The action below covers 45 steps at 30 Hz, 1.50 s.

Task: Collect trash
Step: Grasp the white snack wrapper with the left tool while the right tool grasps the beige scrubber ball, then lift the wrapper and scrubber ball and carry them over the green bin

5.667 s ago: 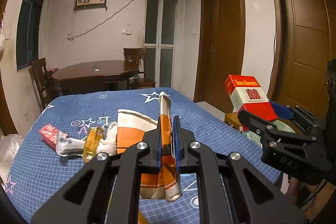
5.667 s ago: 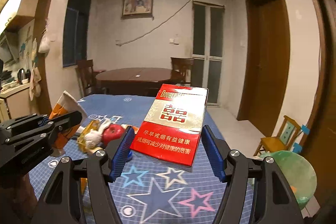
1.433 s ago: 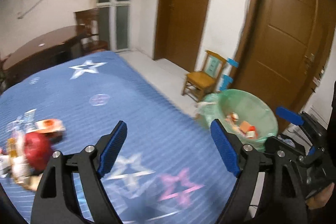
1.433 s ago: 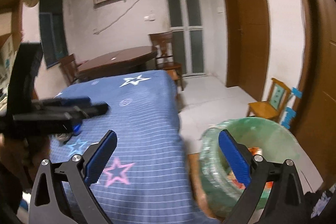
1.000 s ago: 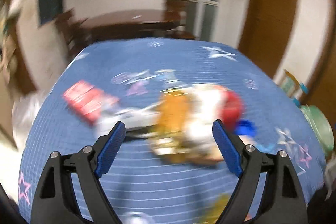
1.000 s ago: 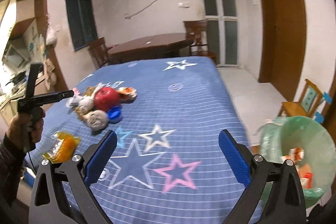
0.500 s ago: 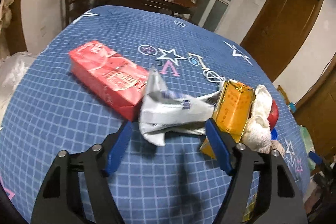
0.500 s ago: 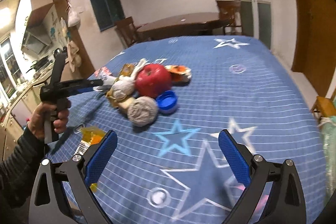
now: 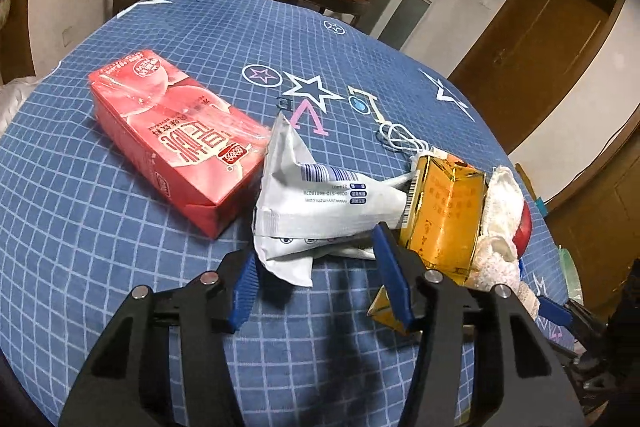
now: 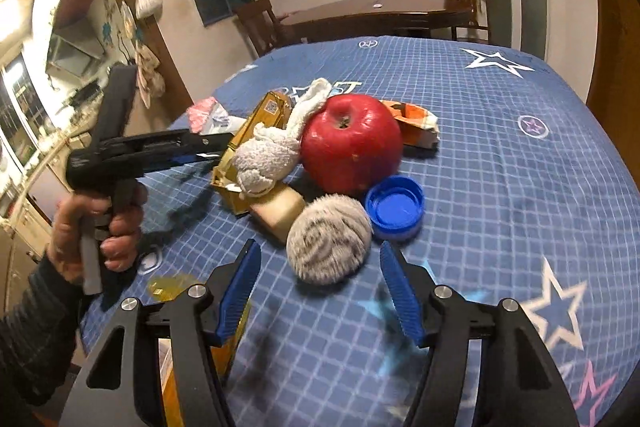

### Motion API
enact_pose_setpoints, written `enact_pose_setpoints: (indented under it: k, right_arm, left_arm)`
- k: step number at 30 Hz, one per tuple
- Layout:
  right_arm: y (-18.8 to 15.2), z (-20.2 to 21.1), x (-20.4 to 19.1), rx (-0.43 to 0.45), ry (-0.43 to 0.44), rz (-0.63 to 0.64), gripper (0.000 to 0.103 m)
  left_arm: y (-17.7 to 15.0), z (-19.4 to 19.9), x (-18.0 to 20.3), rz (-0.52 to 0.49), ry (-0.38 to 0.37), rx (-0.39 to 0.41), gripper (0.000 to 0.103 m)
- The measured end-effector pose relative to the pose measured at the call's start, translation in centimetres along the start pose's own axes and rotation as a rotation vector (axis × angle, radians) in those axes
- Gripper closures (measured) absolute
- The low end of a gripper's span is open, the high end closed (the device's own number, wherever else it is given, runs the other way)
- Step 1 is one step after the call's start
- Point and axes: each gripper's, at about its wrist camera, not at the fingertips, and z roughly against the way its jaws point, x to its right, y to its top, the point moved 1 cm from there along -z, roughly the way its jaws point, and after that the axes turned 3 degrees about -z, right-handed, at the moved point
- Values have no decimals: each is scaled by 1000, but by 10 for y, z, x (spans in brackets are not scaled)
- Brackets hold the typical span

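My left gripper is open, its blue pads on either side of the near end of a crumpled white wrapper on the blue star tablecloth. A red drink carton lies left of it, a gold box and white cloth right. My right gripper is open, just in front of a grey fuzzy ball. Behind the ball are a blue bottle cap, a red apple, a white cloth, a gold box and an orange wrapper. The left gripper shows side-on at left.
A yellow wrapper lies near the table's left edge under my right gripper. A white cord lies behind the gold box. A dark wooden table with chairs stands beyond the bed-like table. Brown doors are at right.
Both grippers dropped their earlier items and swung back from the green bin to the table. The left has closed in on the white wrapper, the right on the grey ball.
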Motion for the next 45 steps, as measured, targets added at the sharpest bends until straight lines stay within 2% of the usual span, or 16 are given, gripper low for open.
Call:
enact_pose_setpoints:
  k: [4, 5, 6, 7, 9, 14, 20, 25, 29, 36, 45]
  right_arm:
    - [6, -20, -10, -32, -48, 33, 40]
    - [6, -23, -12, -37, -57, 39, 42]
    - [6, -25, -12, -38, -66, 42, 47]
    - [6, -28, -13, -35, -79, 45, 50]
    - [6, -28, -11, -27, -95, 36, 60]
    - [5, -19, -3, 4, -81, 17, 65]
    - [2, -3, -3, 66, -94, 24, 66]
    - [0, 19, -14, 133, -125, 54, 66]
    - [3, 42, -25, 202, -151, 86, 66]
    - [5, 90, -39, 347, -213, 117, 66]
    - [0, 139, -49, 431, -249, 138, 66]
  left_arm:
    - [1, -4, -3, 19, -14, -4, 54]
    - [1, -5, -2, 20, -9, -6, 68]
    - [1, -7, -2, 23, -9, -13, 76]
    - [1, -8, -2, 29, -7, -19, 79]
    - [1, -6, -1, 27, 3, -5, 79]
    - [-3, 5, 1, 18, 28, 38, 80]
    - [-13, 41, 12, -5, 49, 140, 80]
    - [-19, 81, 24, -7, 122, 265, 80]
    - [-26, 103, 43, -21, 146, 336, 80]
    - [-52, 128, 80, -48, 140, 401, 80]
    - [-77, 145, 119, -103, 144, 461, 80]
